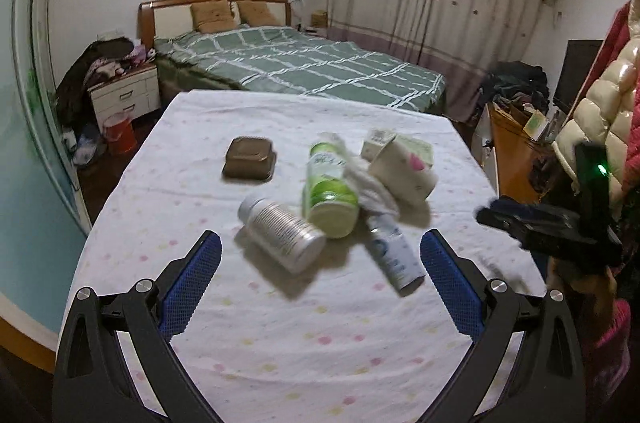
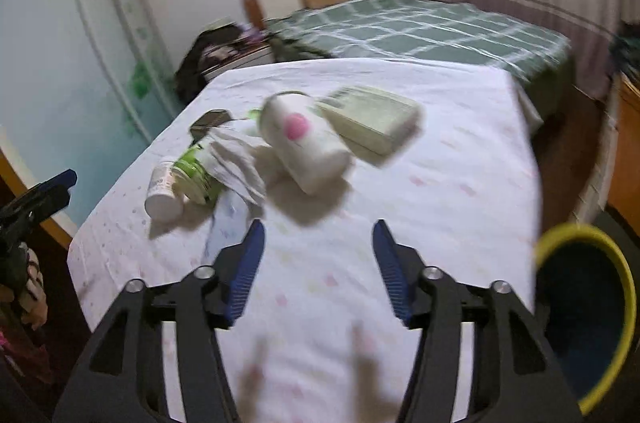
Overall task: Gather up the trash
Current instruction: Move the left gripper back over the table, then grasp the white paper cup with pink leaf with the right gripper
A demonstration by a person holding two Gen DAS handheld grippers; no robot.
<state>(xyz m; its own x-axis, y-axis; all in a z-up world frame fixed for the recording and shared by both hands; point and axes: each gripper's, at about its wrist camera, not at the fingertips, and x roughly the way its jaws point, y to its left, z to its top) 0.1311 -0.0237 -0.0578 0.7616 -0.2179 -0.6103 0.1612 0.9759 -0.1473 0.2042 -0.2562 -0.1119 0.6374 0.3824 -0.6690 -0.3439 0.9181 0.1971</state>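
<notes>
A bed [image 1: 304, 67] with a green checked cover is standing at the back of the room, and a table [image 1: 280, 323] under a white dotted cloth is taking up the foreground. A yellow-rimmed bin [image 2: 624, 295] is sitting just beside the table's right edge, low in the right wrist view. The trash is lying clustered mid-table: a pale box [image 2: 376, 123] farthest back, a white cup [image 2: 304, 147] with a pink spot tipped on its side against it, a green-lidded jar [image 1: 330, 191] lying beside a crumpled cloth [image 1: 372, 187], a white bottle [image 1: 280, 233] touching the jar, a tube [image 1: 394, 259] nearest the front, and a brown tray [image 1: 250, 165] apart to the left. The left gripper [image 1: 320, 255] is hovering with its fingers spread wide, gripping nothing. The right gripper [image 2: 318, 255] is hovering partly spread, likewise empty.
</notes>
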